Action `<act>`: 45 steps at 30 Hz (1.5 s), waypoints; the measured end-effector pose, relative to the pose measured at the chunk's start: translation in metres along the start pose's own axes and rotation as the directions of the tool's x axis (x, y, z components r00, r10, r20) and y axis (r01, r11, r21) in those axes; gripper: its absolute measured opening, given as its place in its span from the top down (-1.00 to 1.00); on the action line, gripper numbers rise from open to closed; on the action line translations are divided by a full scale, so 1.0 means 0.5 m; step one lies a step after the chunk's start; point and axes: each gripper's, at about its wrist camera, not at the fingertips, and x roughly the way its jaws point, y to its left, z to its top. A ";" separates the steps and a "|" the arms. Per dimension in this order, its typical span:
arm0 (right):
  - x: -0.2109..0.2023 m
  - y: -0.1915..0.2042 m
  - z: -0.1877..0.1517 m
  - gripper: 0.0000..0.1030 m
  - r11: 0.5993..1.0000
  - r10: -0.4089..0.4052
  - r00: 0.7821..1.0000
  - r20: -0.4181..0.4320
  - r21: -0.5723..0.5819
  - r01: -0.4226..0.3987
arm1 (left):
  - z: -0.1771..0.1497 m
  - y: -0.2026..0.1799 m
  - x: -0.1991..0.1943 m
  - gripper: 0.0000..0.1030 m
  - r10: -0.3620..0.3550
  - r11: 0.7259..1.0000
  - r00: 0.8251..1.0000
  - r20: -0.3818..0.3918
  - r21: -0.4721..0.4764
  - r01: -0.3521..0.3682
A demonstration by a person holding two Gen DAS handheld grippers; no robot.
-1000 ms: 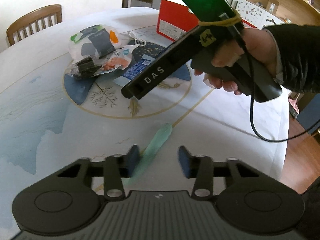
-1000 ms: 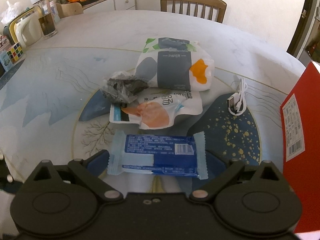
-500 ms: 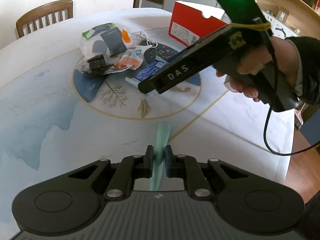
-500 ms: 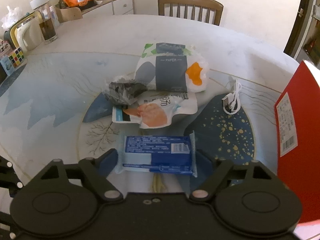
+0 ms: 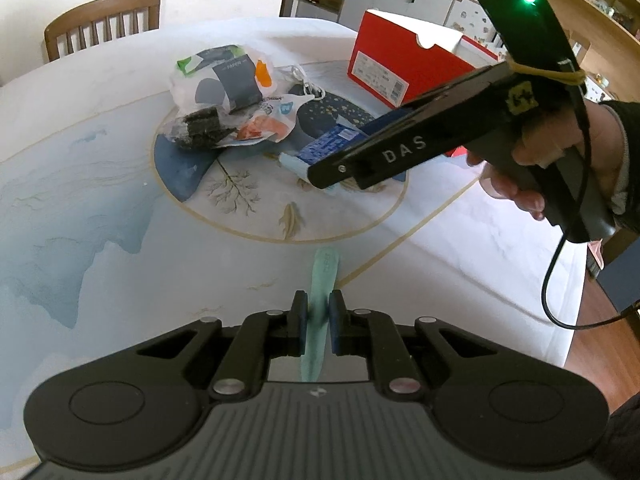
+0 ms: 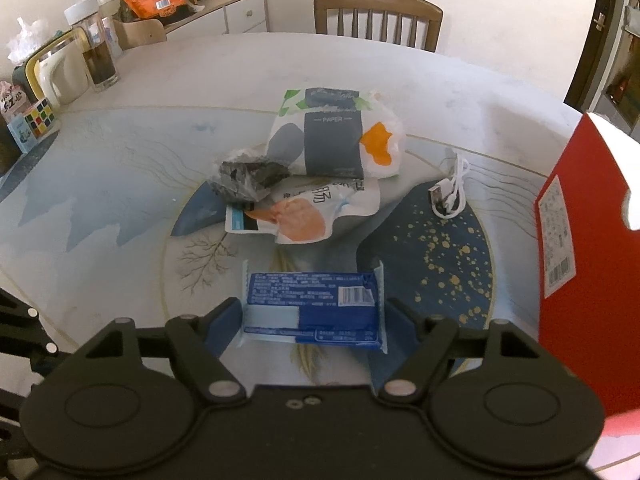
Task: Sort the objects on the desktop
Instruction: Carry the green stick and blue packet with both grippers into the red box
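A slim pale-green packet [image 5: 326,268] juts forward from my left gripper [image 5: 318,312], which is shut on its near part just above the table. A blue and white snack packet [image 6: 312,304] lies crosswise between the blue pads of my right gripper [image 6: 312,316]. Those jaws are closing, and each pad touches a crimped end of the wrapper. In the left wrist view the same blue packet [image 5: 328,146] pokes out from under the right-hand tool, held by a hand in a dark sleeve [image 5: 560,152].
Behind the blue packet lies a heap: a white tissue pack [image 6: 336,140], an orange-printed pouch [image 6: 304,216] and a dark crinkled packet [image 6: 248,176]. A white USB cable [image 6: 452,192] is coiled at the right. A red box [image 6: 580,280] stands at the right edge. Jars [image 6: 96,60] line the far left.
My left jaws shut on the green packet and raised it a little. The right jaws narrowed onto the ends of the blue packet.
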 end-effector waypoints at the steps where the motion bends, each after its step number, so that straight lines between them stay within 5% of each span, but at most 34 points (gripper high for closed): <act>1: -0.004 -0.001 -0.001 -0.49 1.000 0.001 1.000 0.000 0.003 -0.001 | 0.001 0.000 -0.001 0.82 -0.001 1.000 1.000 0.002 -0.003 0.001; 28: -0.130 -0.022 -0.056 -0.49 0.994 0.080 0.997 0.012 0.069 -0.080 | 0.029 -0.004 -0.048 0.86 -0.019 0.993 0.997 0.073 -0.113 0.027; 45: -0.232 -0.050 -0.039 -0.49 0.996 0.070 0.995 0.071 0.055 -0.074 | 0.126 -0.050 -0.097 0.86 -0.025 0.997 0.982 0.187 -0.061 0.037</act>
